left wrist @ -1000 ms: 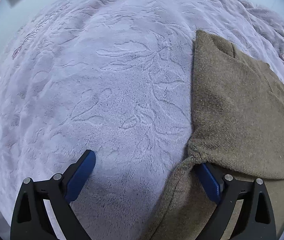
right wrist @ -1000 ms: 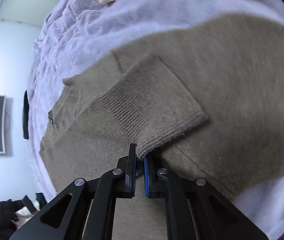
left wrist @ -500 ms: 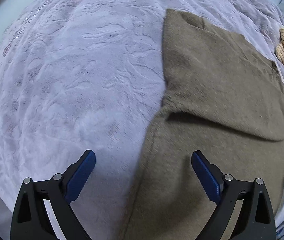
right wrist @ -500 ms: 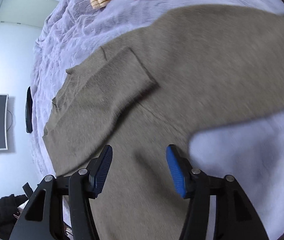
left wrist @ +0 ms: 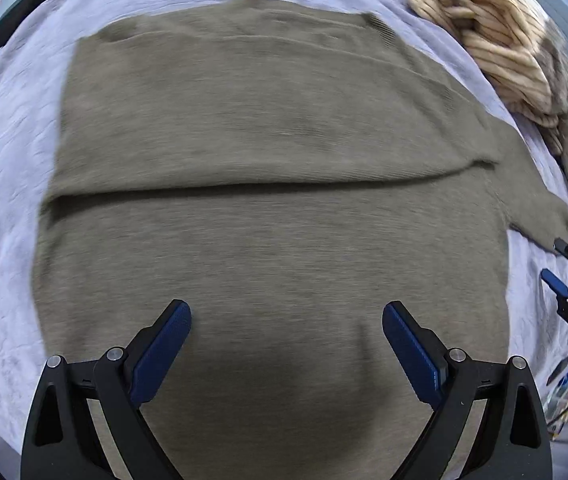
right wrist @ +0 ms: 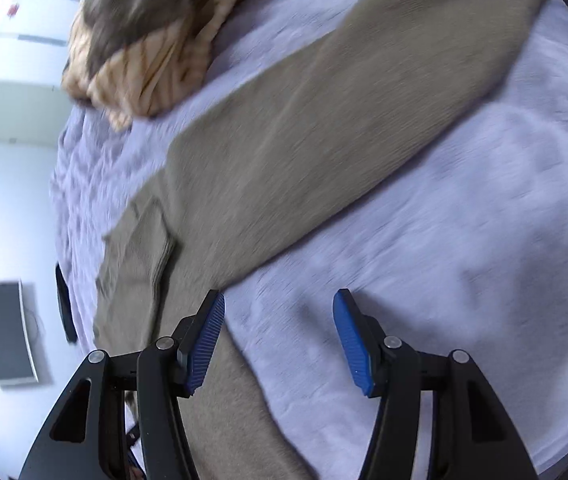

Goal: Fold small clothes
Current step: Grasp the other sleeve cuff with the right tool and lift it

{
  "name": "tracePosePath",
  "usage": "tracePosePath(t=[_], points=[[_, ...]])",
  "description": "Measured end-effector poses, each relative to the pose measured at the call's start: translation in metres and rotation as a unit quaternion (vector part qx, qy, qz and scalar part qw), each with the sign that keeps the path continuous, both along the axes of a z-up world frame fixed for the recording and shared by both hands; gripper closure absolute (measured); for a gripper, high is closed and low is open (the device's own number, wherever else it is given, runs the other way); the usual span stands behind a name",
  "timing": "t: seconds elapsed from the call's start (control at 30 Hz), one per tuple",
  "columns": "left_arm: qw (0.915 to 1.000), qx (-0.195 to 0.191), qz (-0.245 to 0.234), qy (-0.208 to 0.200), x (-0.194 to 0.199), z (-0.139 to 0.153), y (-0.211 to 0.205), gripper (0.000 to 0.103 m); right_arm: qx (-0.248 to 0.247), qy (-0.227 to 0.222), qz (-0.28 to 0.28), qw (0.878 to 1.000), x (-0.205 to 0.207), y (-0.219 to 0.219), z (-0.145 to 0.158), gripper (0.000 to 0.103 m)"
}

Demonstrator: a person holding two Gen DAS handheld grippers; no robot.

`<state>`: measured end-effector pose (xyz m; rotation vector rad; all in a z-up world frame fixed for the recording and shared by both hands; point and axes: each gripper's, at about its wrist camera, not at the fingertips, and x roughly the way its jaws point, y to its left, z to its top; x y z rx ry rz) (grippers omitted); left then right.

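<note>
Both sets of blue fingers are spread wide apart and hold nothing. On the left, the left gripper (left wrist: 287,354) hangs over the brown sweater (left wrist: 268,208), which lies flat on the soft purple blanket (left wrist: 0,128). One sleeve is folded across the sweater's chest, and its edge makes a long line from side to side. The sweater's bottom part is cut off behind the gripper. Going right, the other sleeve (right wrist: 347,112) sticks out long and straight toward the far right side of the bed. The right gripper (right wrist: 278,340) hangs over bare blanket just beside that sleeve. A striped tan cloth pile (left wrist: 495,36) sits bunched up past the sleeve. The right view is blurry.
</note>
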<state>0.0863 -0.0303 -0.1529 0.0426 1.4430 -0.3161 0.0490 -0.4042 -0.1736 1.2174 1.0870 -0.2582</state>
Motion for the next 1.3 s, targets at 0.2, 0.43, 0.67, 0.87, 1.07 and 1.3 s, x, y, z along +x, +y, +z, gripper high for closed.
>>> tracePosePath(t=[0.2,0.43,0.67,0.87,1.07,1.3], points=[[0.9990,0.005,-0.044,0.005,0.000,-0.001,-0.049,0.006,-0.002,-0.009,-0.086,0.996,-0.024,-0.050,-0.011,0.042],[0.9973,0.010,-0.072,0.005,0.000,-0.007,-0.085,0.006,0.010,-0.024,-0.156,0.987,-0.040,-0.091,-0.032,0.038],[0.9940,0.017,-0.106,-0.022,0.004,-0.006,-0.125,0.006,0.038,-0.073,-0.184,0.979,-0.035,-0.115,-0.045,0.038],[0.9931,0.008,-0.110,-0.040,0.019,-0.009,-0.167,0.006,0.072,-0.102,-0.216,0.968,-0.022,-0.129,-0.056,0.038],[0.9919,-0.002,-0.105,-0.072,0.038,-0.005,-0.196,0.006,0.115,-0.101,-0.218,0.964,-0.017,-0.133,-0.059,0.094],[0.9897,-0.004,-0.100,-0.103,0.061,-0.013,-0.231,0.006,0.105,-0.161,-0.169,0.967,-0.001,-0.122,-0.017,0.094]])
